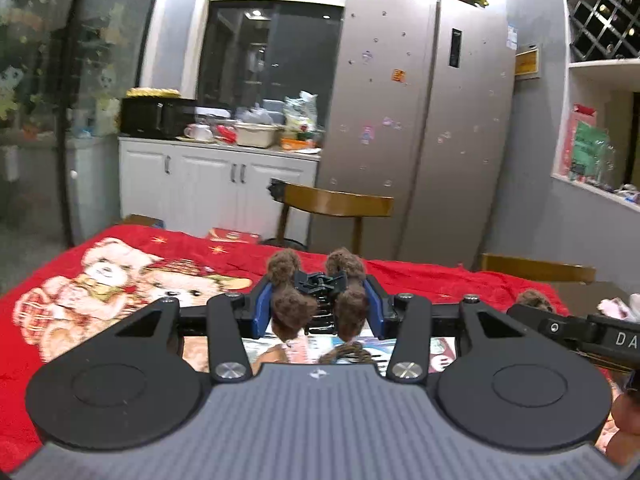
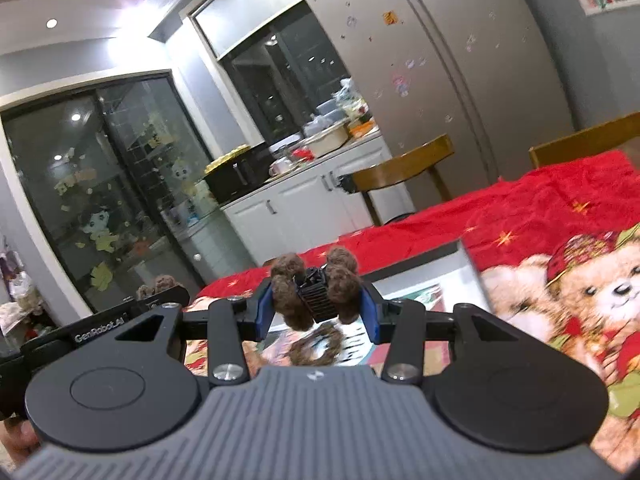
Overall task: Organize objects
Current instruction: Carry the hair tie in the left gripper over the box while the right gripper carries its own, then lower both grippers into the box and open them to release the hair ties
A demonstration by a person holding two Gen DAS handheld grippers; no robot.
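My left gripper [image 1: 319, 302] is shut on a black hair claw clip with brown fuzzy pom-poms [image 1: 320, 288], held above the table. My right gripper [image 2: 316, 302] is shut on a second, matching black claw clip with brown pom-poms [image 2: 316, 292]. Below each gripper lies a brown fuzzy hair tie [image 2: 316, 346], also in the left wrist view [image 1: 346, 352], resting on a printed picture book or box [image 2: 424, 292]. The right gripper's body [image 1: 580, 332] shows at the right edge of the left wrist view. The left gripper's body [image 2: 120, 320] shows at the left of the right wrist view.
The table carries a red blanket with teddy bears [image 1: 120, 280]. Wooden chairs [image 1: 340, 204] stand at its far side. Behind are a silver fridge [image 1: 420, 120], white cabinets with a cluttered counter [image 1: 220, 176] and a wine rack shelf [image 1: 604, 28].
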